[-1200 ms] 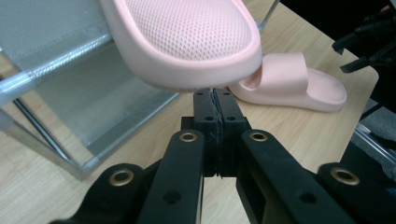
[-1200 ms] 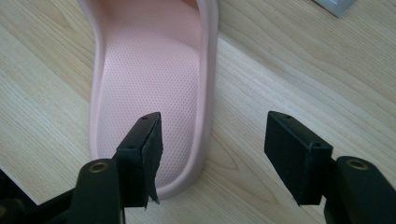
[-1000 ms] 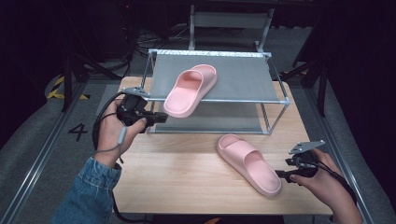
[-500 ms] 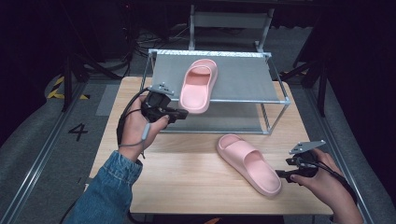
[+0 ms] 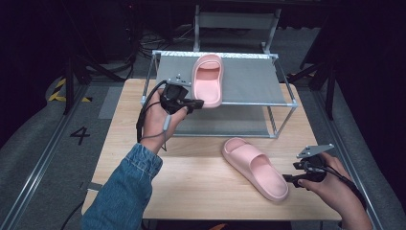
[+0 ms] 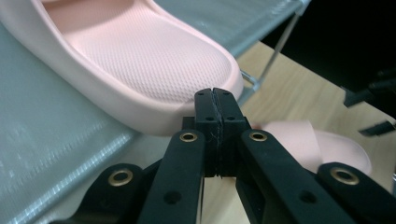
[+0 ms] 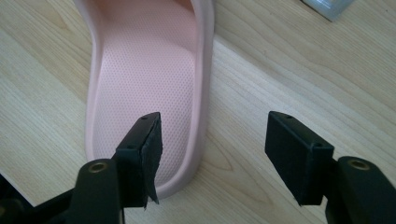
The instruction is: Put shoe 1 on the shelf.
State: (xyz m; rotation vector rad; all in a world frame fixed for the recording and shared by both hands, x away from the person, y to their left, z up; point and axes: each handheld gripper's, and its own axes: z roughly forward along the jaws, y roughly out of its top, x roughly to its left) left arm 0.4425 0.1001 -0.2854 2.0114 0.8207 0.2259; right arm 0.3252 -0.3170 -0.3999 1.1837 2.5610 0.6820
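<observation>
Left gripper, jaws together, nudges the heel of the slipper on the rack; push square so it stays straight. The second slipper lies on the table; right gripper waits open at its heel

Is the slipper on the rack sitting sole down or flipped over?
Sole down. The slipper on the rack shows its textured footbed and open strap facing up on the rack's top shelf; its heel overhangs the front edge.

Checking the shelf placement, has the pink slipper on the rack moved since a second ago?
Yes. The slipper on the rack has turned from slanted to roughly square with the rack frame, shifting rightward along the shelf.
</observation>
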